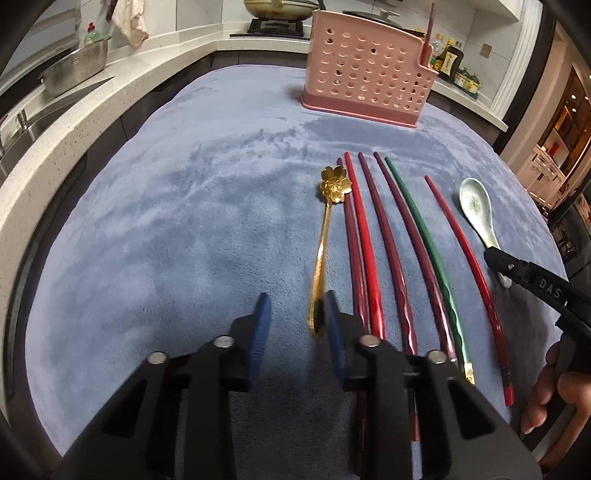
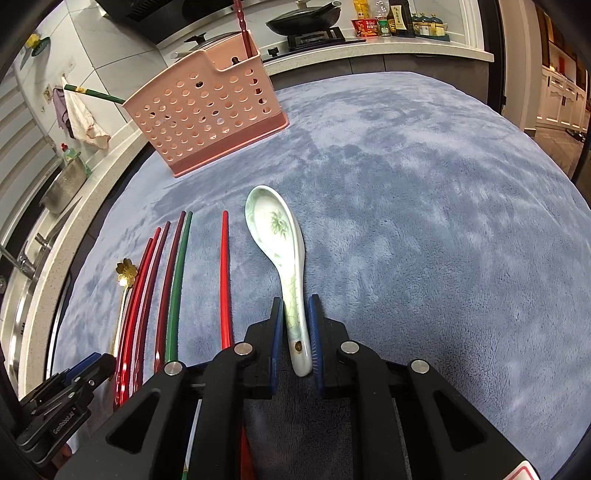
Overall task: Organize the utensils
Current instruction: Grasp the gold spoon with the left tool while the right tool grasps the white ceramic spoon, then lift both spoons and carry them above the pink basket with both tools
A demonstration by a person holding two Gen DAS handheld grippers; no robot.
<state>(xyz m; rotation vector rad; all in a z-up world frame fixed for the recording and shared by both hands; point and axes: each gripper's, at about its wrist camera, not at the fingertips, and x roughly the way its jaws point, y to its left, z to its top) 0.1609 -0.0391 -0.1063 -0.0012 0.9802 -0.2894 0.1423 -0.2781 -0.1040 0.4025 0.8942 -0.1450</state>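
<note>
A gold flower-headed spoon (image 1: 325, 236) lies on the blue cloth (image 1: 184, 229). My left gripper (image 1: 297, 314) is open, with the spoon's handle end between its blue pads, next to the right pad. Several red, maroon and green chopsticks (image 1: 391, 243) lie in a row to its right. A white ceramic spoon (image 2: 284, 251) lies on the cloth; my right gripper (image 2: 295, 317) stands open around its handle, pads close on both sides. The pink perforated utensil holder (image 2: 207, 110) stands at the back with a maroon chopstick (image 2: 245, 29) and a green chopstick (image 2: 94, 94) in it.
A stone counter (image 1: 74, 122) with a sink and a steel colander (image 1: 77, 70) runs along the left. A stove with pans (image 2: 306, 18) and bottles (image 2: 388, 18) is behind the holder. The cloth's right half (image 2: 424, 221) carries nothing.
</note>
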